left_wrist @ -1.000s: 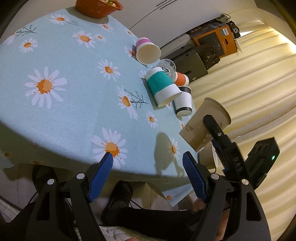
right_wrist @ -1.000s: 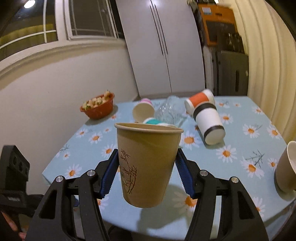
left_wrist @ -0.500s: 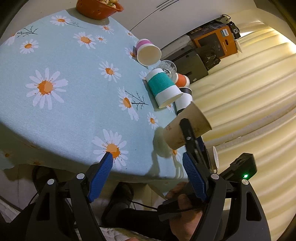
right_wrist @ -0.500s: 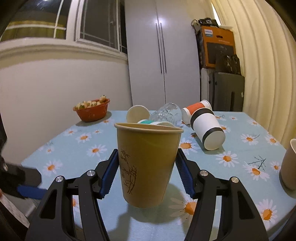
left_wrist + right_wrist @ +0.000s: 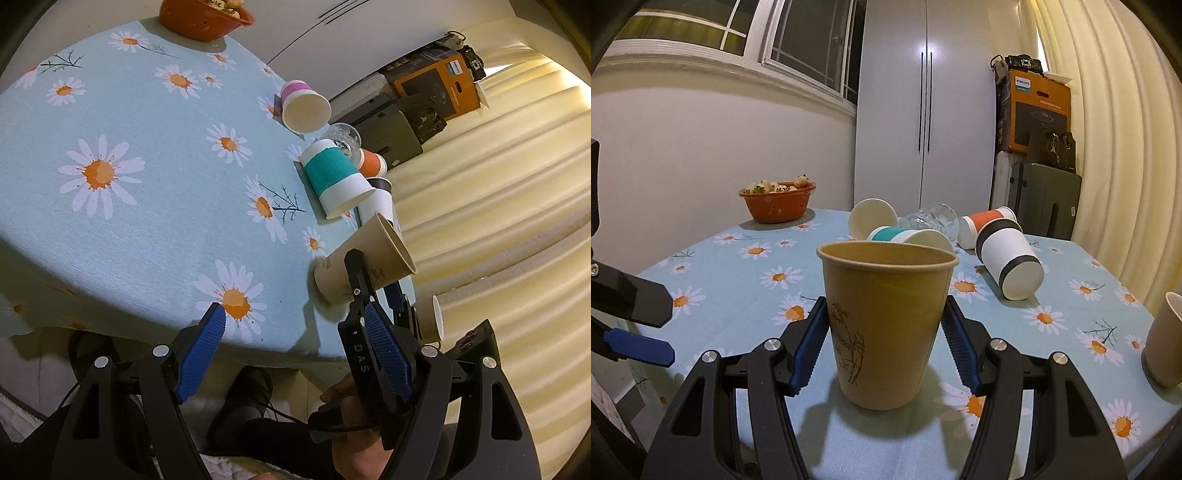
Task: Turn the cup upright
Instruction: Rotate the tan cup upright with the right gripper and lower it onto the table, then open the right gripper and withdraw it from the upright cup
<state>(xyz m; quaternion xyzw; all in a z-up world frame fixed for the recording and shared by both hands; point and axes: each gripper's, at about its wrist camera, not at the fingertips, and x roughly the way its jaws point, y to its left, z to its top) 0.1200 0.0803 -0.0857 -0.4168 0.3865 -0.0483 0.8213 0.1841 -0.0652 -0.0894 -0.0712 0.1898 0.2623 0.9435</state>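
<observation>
A brown paper cup (image 5: 886,325) with a bamboo print stands upright between the blue pads of my right gripper (image 5: 884,334), which is shut on it; its base is at or just above the daisy tablecloth (image 5: 757,280), near the front edge. In the left wrist view the same cup (image 5: 364,266) sits at the table's near edge with the right gripper's finger across it. My left gripper (image 5: 295,339) is open and empty, just off the table edge.
Several cups lie on their sides further back: teal-banded (image 5: 334,181), pink-banded (image 5: 303,105), black-banded (image 5: 1010,258), orange-banded (image 5: 986,225), plus a glass (image 5: 931,219). Another brown cup (image 5: 1165,339) stands upright at the right. An orange fruit bowl (image 5: 777,201) sits at the far left.
My right gripper has carried the brown cup in over the table and lowered it toward the cloth. My left gripper has stayed open and nearly still.
</observation>
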